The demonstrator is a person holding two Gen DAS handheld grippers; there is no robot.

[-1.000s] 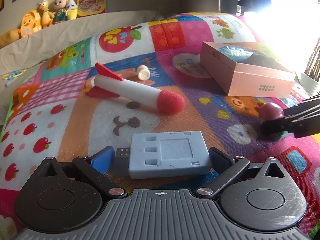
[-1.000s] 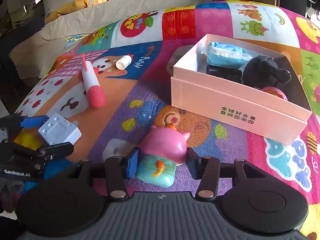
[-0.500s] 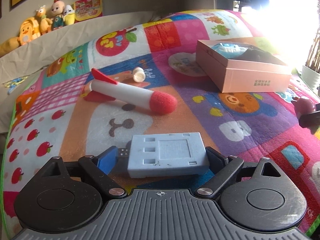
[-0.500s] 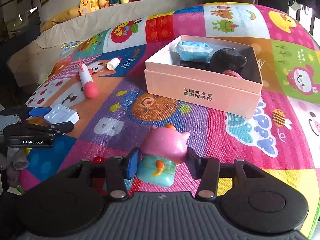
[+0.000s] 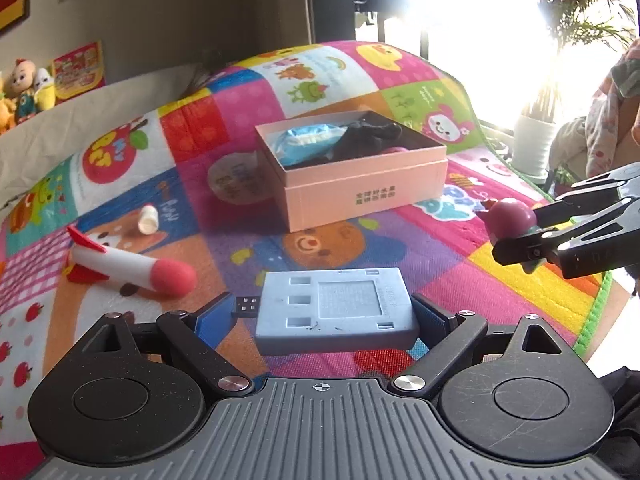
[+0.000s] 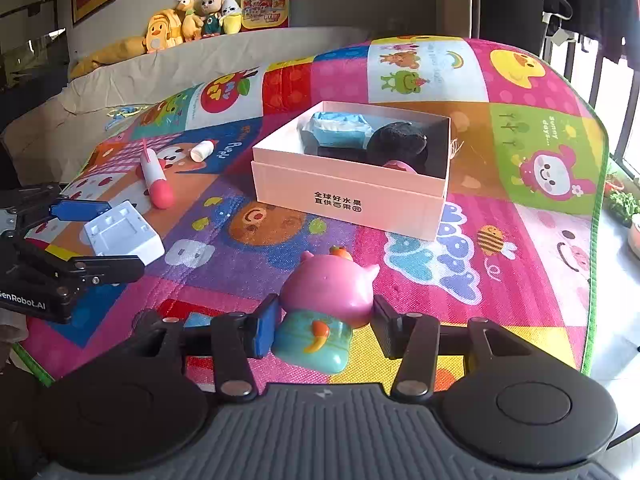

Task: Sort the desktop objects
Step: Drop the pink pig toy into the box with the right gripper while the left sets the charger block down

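My left gripper is shut on a pale blue charger block with a USB plug, held just above the mat. The right wrist view shows that left gripper and the block at the left edge. My right gripper is shut on a pink pig toy with a teal body, lifted off the mat. It appears in the left wrist view as the right gripper around the pig. An open pink box stands ahead, holding a blue pack, a black plush and something pink.
A white foam rocket with a red nose and a small white cylinder lie on the play mat at the left. The mat's green edge runs along the right. Plush toys sit on the sofa back. A potted plant stands beyond.
Both grippers have risen and moved with their loads. The left view has swung right, so the pink box is now centred. The right gripper has drawn back from the box.
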